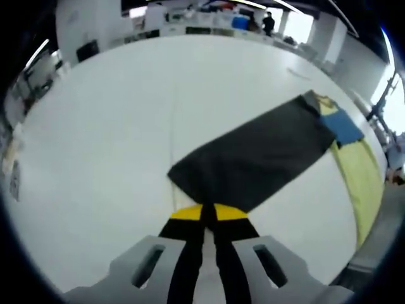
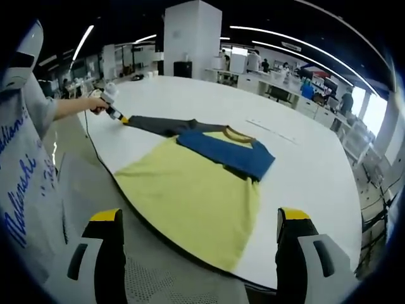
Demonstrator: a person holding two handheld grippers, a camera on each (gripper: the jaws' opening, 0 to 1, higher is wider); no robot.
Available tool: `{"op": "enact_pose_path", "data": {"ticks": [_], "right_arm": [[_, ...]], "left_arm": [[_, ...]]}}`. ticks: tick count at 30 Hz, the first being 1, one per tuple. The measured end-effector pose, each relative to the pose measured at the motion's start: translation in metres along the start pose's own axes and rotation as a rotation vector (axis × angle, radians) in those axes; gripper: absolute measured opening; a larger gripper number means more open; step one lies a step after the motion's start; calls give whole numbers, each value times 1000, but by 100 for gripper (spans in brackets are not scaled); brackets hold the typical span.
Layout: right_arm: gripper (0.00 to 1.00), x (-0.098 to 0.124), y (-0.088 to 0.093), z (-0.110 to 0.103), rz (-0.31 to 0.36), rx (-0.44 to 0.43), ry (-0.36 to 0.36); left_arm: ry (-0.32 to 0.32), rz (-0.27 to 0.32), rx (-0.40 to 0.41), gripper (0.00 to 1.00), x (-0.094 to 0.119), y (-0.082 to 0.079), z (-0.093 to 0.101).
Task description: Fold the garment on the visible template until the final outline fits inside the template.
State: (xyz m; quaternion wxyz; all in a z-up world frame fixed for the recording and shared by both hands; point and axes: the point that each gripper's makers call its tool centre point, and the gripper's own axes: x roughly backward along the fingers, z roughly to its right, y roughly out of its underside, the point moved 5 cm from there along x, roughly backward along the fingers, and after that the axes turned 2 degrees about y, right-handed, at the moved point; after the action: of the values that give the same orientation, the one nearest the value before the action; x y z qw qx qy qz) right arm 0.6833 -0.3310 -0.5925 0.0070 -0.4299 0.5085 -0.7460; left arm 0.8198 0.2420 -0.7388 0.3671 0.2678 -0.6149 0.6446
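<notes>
Garment (image 2: 196,190): yellow shirt, blue sleeve folded across, dark grey sleeve stretched out flat on white worktop (image 2: 304,158), ahead of right tongs (image 2: 198,244), jaws apart, empty. Left tongs (image 1: 209,237) closed on grey sleeve's cuff end. Soft, light, limp; likely best gripped at edges or corners. Template not discernible; hem overhangs worktop edge.

left gripper (image 1: 209,218) jaws closed together, clamped on sleeve (image 1: 253,158) end, low over table (image 1: 95,158). seen from right gripper view, person's hand (image 2: 95,101) holds it (image 2: 123,118) with arm stretched out. right gripper (image 2: 199,234) jaws wide apart, nothing between them, held off the table edge.
</notes>
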Motion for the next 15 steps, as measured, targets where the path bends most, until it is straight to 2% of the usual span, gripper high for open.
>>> {"op": "enact_pose_path", "data": {"ticks": [7, 11, 15], "right_arm": [[100, -4, -2, -3, -10, 14, -15], [100, -6, -6, -5, -5, 19, -20], [100, -6, -7, -6, -12, 29, -23]], "left_arm": [[-19, 24, 10, 0, 2, 2, 0], [-12, 63, 116, 0, 3, 4, -3], [-18, 74, 98, 0, 3, 5, -3]]}}
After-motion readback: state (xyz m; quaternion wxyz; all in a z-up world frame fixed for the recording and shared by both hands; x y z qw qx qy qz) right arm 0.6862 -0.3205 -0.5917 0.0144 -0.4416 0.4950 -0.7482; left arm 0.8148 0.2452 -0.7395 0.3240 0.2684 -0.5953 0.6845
